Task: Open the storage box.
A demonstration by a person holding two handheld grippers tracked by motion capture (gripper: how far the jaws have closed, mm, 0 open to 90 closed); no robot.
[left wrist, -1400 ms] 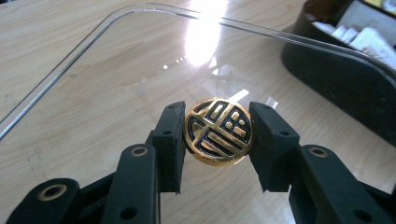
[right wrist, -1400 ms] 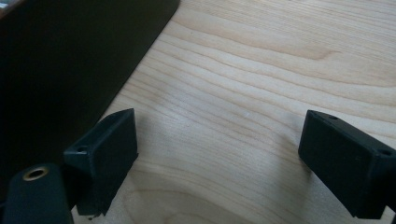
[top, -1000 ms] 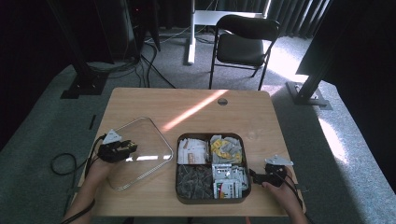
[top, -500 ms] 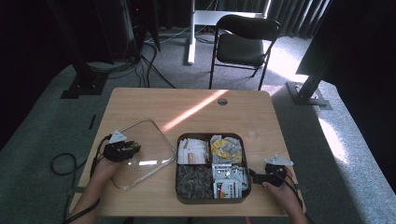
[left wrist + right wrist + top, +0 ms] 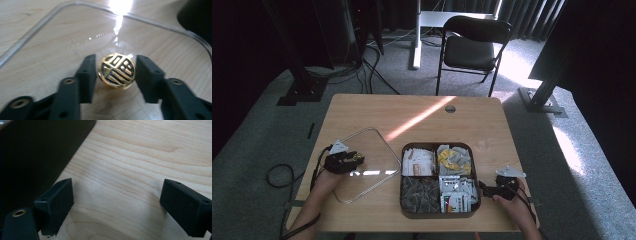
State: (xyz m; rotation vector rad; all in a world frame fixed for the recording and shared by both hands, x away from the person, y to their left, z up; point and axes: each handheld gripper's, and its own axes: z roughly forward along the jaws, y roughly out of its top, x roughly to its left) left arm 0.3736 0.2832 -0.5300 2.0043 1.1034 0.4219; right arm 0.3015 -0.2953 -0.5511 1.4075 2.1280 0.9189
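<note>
One gold-and-black knob (image 5: 117, 70) is bracketed by the left gripper (image 5: 115, 75), whose fingers (image 5: 86, 77) sit just beside it on either side; firm contact cannot be confirmed. It stands at the middle of a clear lid (image 5: 362, 162) lying flat on the counter (image 5: 492, 125). The lid is judged rigid, light and slippery; the knob is the hold point. The right gripper (image 5: 117, 202) is spread beside the tray (image 5: 438, 212).

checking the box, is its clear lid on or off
Off: the clear lid lies flat on the table beside the open box, left tongs at its gold knob.
</note>
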